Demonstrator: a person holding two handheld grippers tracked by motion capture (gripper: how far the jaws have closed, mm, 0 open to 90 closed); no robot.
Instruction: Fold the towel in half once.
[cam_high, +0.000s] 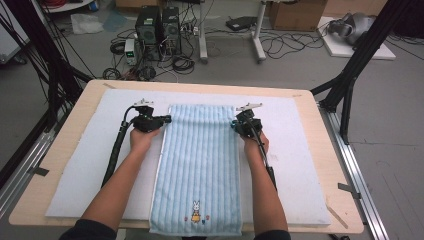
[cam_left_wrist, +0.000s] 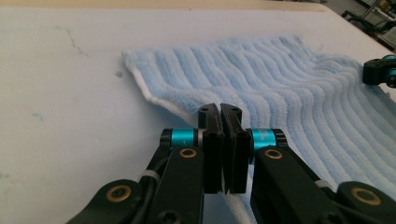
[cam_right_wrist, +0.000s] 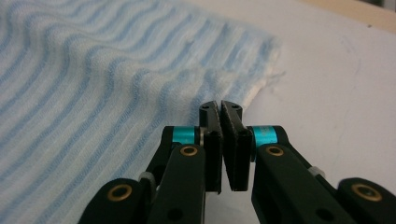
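A light blue striped towel (cam_high: 200, 155) lies lengthwise on the white mat (cam_high: 85, 165), with a small rabbit picture (cam_high: 196, 210) at its near end. At the towel's left edge near the far corner, my left gripper (cam_high: 167, 119) is shut. In the left gripper view its jaws (cam_left_wrist: 220, 109) pinch the white hem of the towel (cam_left_wrist: 280, 79). My right gripper (cam_high: 234, 125) sits at the towel's right edge, opposite the left one. In the right gripper view its jaws (cam_right_wrist: 220, 106) are closed on the border of the towel (cam_right_wrist: 93, 70). The right gripper (cam_left_wrist: 380, 70) also appears far right in the left gripper view.
The mat covers a wooden table (cam_high: 60, 145) with bare mat on both sides of the towel. Black frame posts (cam_high: 350, 75) stand at the far corners. Computer towers (cam_high: 157, 30) and cables lie on the floor beyond.
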